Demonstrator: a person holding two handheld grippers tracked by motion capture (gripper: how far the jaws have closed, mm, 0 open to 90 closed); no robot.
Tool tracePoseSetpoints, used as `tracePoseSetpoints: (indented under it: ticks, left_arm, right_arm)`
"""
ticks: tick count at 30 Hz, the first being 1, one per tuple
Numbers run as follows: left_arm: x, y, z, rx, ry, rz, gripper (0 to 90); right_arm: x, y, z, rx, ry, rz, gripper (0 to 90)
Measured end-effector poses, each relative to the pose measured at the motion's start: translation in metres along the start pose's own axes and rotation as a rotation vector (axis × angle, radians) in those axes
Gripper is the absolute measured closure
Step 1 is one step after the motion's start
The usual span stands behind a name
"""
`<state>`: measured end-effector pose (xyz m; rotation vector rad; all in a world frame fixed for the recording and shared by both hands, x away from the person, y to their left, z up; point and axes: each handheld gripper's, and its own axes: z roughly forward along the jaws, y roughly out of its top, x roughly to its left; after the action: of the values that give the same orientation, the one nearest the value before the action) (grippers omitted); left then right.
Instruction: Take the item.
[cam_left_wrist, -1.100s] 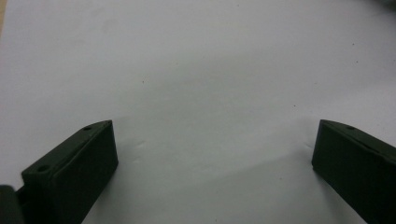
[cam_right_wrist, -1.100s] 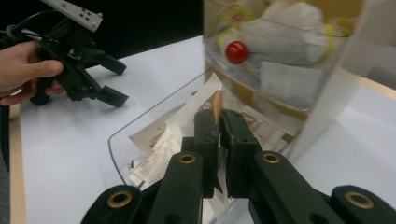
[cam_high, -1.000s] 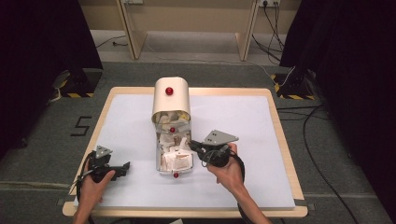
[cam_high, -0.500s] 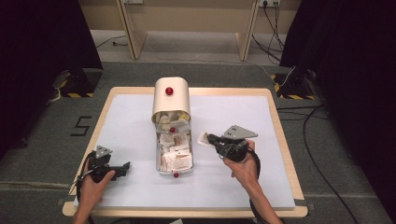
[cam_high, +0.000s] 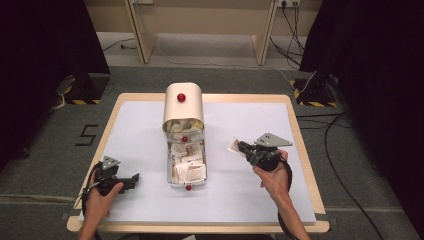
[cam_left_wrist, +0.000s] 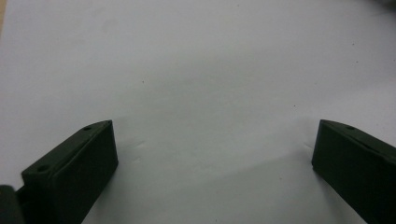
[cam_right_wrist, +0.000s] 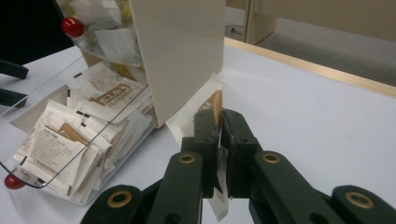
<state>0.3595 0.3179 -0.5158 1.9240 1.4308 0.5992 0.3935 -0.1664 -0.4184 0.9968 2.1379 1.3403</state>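
In the high view the right tongs (cam_high: 239, 146) hang above the white surface (cam_high: 240, 200) at about three o'clock from the packet box (cam_high: 185, 145), their jaws pressed flat on a small paper packet (cam_high: 233, 146); the right gripper view shows that packet (cam_right_wrist: 212, 105) pinched between the black jaws, with the cream box (cam_right_wrist: 177, 51) and its clear tray of packets (cam_right_wrist: 70, 140) close beyond at eleven o'clock. The left tongs (cam_high: 131, 179) rest low on the surface at about eight o'clock from the box, jaws spread wide with nothing between them.
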Motion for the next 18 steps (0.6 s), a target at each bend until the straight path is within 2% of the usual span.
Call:
tracePoseSetpoints:
  ticks: [18]
  left_arm:
    - [0.000, 0.000, 0.000, 0.000, 0.000, 0.000, 0.0]
  right_arm:
    - [-0.030, -0.014, -0.007, 0.019, -0.071, 0.057, 84.9]
